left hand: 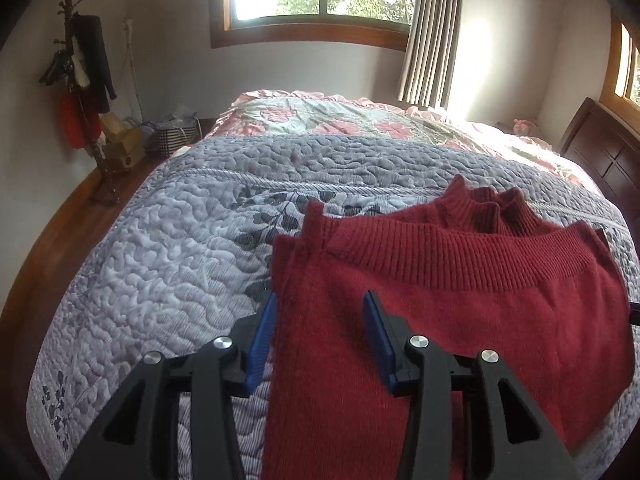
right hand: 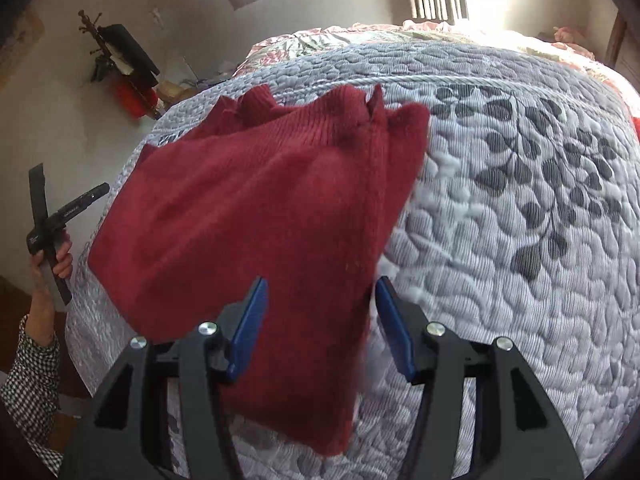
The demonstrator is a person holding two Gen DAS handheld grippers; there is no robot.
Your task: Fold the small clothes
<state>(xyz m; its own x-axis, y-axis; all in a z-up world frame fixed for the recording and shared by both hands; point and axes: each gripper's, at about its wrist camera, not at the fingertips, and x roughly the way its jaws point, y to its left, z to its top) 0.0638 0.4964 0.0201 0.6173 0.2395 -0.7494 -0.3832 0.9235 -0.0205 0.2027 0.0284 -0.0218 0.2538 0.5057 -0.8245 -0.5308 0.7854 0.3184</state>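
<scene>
One dark red sweater (left hand: 460,300) (ribbed collar toward upper right of frame) lies folded on the quilt (left hand: 160,248), both grippers (left hand: 320,344) (right hand: 320,328) spread wide.

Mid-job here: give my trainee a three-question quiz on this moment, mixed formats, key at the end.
1. True or false: the left gripper is clamped shut on the red sweater.
2. Multiple choice: the sweater lies on (A) a bare wooden floor, (B) a grey quilted bedspread, (C) a chair.
3. Fill in: in the right wrist view, the right gripper has its jaws ____ over the sweater's near edge.

Key
1. False: its jaws stand apart above the sweater.
2. B
3. open
</scene>
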